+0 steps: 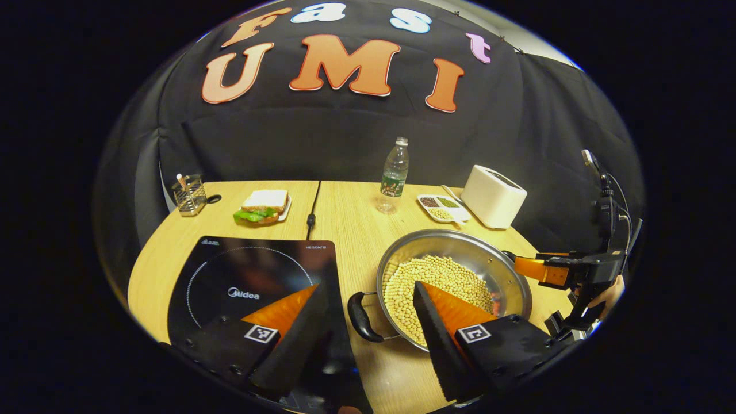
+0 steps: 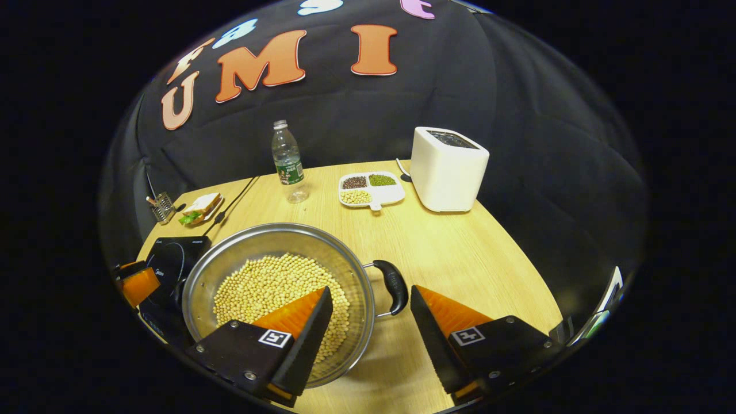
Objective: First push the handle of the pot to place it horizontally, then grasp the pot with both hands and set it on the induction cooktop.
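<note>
At centre frame on the pale wood-grain table (image 2: 460, 241) sits the round, shiny steel pot (image 2: 230, 253) of beans, right of the glossy black induction cooktop (image 1: 230, 270), each spread hand-held gripper (image 1: 368, 328) (image 2: 371, 322) straddling a curved black handle (image 1: 362, 319).

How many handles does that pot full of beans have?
2. One handle is on the pot's side facing the induction cooktop; the other handle is on the opposite side, toward the bare tabletop.
</note>
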The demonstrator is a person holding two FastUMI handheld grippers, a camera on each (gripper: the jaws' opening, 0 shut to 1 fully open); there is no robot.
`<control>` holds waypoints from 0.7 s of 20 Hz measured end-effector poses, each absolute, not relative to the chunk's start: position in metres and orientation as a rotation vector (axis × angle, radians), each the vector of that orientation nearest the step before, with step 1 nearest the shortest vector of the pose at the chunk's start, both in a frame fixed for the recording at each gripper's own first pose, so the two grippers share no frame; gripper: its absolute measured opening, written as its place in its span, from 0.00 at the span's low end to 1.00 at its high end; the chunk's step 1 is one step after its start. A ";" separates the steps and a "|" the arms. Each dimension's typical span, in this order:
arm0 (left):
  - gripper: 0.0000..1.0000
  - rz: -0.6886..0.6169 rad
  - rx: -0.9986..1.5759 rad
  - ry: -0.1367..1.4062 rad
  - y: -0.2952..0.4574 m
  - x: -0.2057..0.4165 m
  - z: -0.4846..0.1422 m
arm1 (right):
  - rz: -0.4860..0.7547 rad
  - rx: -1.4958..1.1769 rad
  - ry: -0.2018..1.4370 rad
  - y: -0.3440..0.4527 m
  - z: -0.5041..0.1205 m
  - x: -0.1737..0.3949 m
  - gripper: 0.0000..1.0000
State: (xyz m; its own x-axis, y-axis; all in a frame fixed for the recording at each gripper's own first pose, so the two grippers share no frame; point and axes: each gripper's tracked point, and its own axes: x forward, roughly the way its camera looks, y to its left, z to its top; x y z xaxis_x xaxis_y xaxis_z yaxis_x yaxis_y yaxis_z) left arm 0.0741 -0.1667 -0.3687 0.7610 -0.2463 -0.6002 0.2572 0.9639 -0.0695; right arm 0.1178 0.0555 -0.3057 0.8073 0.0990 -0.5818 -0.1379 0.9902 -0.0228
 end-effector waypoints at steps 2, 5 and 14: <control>0.99 -0.257 0.024 0.654 -0.169 0.076 -0.381 | 0.132 -0.077 0.611 0.052 -0.311 0.125 0.94; 0.98 -0.231 0.043 0.670 -0.172 0.077 -0.401 | 0.136 -0.083 0.599 0.048 -0.321 0.139 0.94; 0.99 -0.172 0.005 0.681 -0.168 0.080 -0.427 | 0.142 -0.033 0.628 0.050 -0.347 0.151 0.94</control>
